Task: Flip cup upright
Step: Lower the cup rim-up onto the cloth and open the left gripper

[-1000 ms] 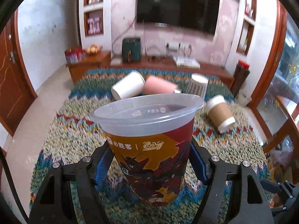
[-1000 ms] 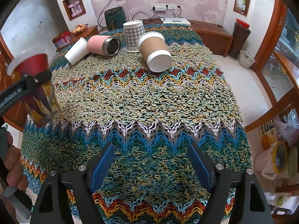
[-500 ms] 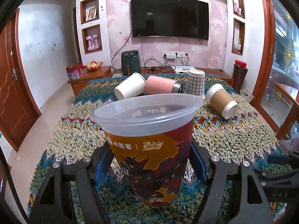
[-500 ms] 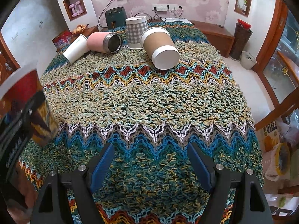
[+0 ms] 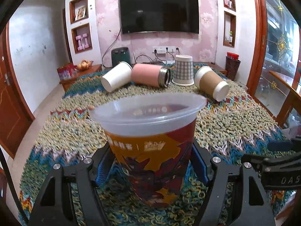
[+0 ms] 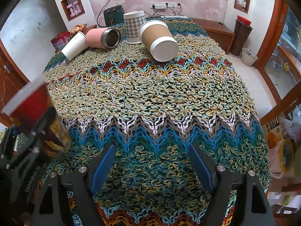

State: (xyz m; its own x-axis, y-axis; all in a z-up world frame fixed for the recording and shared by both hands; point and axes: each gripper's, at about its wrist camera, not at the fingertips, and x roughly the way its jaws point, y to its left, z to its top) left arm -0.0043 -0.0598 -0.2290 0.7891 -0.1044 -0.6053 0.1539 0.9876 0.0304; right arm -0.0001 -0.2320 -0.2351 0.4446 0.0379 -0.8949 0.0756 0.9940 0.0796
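Observation:
My left gripper (image 5: 150, 162) is shut on a red and orange printed plastic cup (image 5: 150, 146) with a clear rim. The cup stands upright, mouth up, low over the woven cloth; I cannot tell if its base touches. It also shows blurred at the left of the right wrist view (image 6: 37, 116). My right gripper (image 6: 150, 162) is open and empty above the near part of the table. At the far end, a white cup (image 5: 116, 76), a pink steel tumbler (image 5: 150, 75) and a brown paper cup (image 5: 211, 83) lie on their sides. A checked cup (image 5: 183, 72) stands mouth down.
The table is covered by a zigzag woven cloth (image 6: 160, 98). A TV cabinet (image 5: 80, 73) and a TV (image 5: 159, 13) are behind it. A wooden chair (image 5: 287, 101) stands at the right edge. The right gripper's body (image 5: 278, 167) shows at the right of the left wrist view.
The left gripper has tilted and lowered with the cup, so the room now shows higher. In the right wrist view the cup has moved nearer and lower left. The right gripper moved forward slightly.

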